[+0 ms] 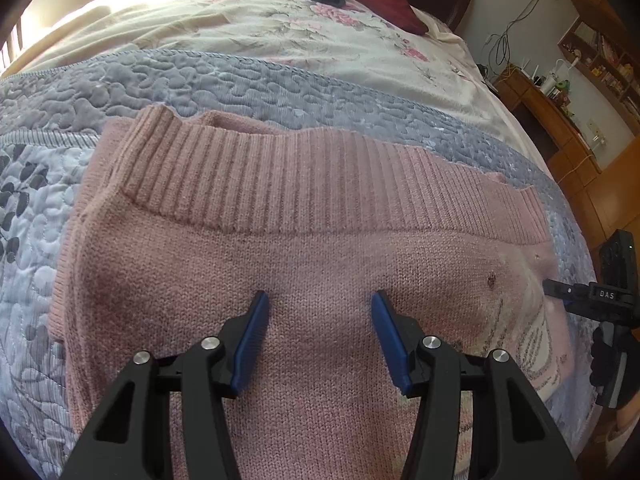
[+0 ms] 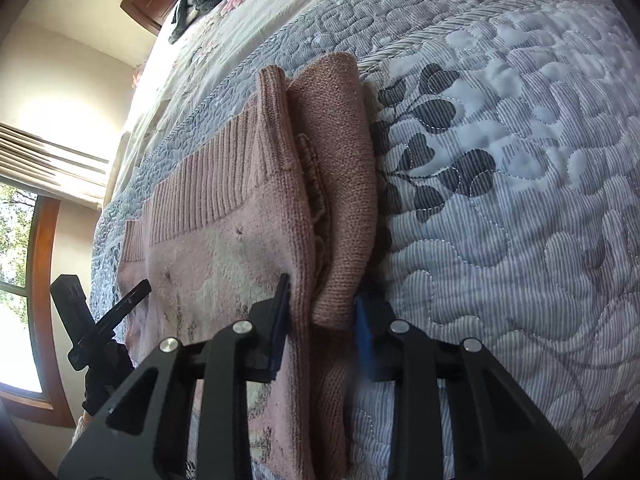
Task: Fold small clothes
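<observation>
Pink sweater (image 1: 304, 240) beneath wide-open left tool (image 1: 318, 300), folded edge (bunched) inside right tool (image 2: 322, 296).

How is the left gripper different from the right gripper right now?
The left gripper is open and holds nothing, while the right gripper is closed on the folded side edge of the pink sweater. The left gripper hovers over the flat middle of the sweater; the right gripper sits at its edge beside the quilt. Both have black arms and blue pads.
</observation>
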Demonstrator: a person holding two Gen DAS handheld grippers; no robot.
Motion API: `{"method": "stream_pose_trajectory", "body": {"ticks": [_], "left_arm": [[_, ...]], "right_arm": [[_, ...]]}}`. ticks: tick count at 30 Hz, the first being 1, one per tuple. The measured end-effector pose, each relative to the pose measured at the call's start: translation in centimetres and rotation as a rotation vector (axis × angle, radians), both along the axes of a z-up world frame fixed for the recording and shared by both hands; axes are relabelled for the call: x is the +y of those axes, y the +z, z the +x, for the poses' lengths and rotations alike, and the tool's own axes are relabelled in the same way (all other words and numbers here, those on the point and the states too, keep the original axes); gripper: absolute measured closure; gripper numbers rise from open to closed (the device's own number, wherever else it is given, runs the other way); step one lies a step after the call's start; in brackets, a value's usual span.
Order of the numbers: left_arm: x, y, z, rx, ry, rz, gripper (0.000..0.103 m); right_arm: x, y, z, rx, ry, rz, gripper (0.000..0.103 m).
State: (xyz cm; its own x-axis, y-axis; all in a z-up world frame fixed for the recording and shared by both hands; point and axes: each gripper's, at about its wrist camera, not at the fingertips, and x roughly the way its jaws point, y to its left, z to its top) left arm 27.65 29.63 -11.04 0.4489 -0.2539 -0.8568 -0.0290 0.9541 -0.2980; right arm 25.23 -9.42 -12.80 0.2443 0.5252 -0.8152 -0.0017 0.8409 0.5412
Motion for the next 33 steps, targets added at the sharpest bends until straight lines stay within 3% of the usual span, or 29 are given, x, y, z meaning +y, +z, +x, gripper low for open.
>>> {"method": "stream_pose_trajectory", "body": {"ticks": [9,18,25,33], "left_arm": [[0.7,1.7,-0.9,-0.004,0.006,-0.022,0.049],[2.6,3.5,-2.5,-0.029,0.031,-0.104,0.049],[3.4,4.0,-2.7,-0.035,0.043,-0.155,0.049],[3.9,3.8,-2.6,-0.030,0.054,-0.217,0.049]], "right_arm": [[2.1,5.1,-0.2,-0.069,0.036,0.036,0.082],[11.0,10.4,-0.5,-0.172,0.238,-0.016,0.083],[18.2,8.8,-1.2,-0.165,0.389,-0.148,0.083],[21.3,4.8,-0.9,-0.087,0.398,-0.178,0.084]]}}
